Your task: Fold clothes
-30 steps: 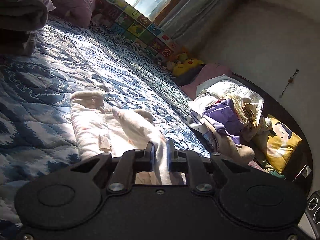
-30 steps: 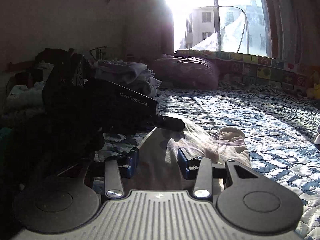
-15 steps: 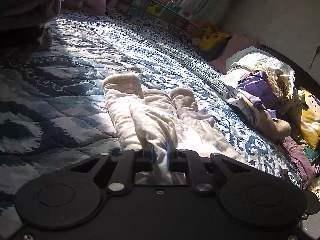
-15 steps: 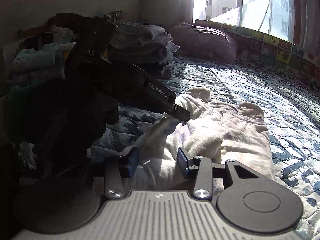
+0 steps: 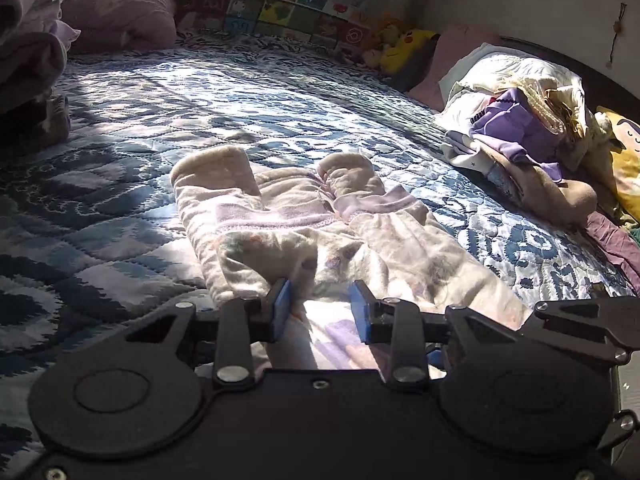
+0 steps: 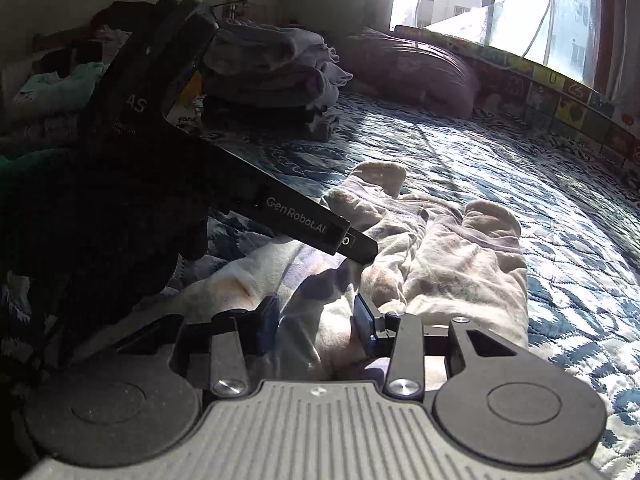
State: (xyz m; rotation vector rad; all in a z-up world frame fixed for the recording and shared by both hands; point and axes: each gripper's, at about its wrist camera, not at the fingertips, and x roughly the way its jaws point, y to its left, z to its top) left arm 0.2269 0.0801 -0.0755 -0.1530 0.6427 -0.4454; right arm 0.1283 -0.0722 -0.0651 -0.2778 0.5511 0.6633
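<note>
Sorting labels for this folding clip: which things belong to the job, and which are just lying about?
In the job:
pale pants
left gripper, open
right gripper, open
quilt

Lying about:
folded stack
purple pillow
unsorted clothes heap
yellow plush

The left gripper (image 5: 319,307) was pinching the pale pants (image 5: 304,232) a moment ago. Now its jaws are apart, and the pants lie flatter on the blue quilt (image 5: 240,96).

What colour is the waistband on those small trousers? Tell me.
Pale lilac, on cream trousers with a faint print. The left wrist view shows the waistband best.
</note>
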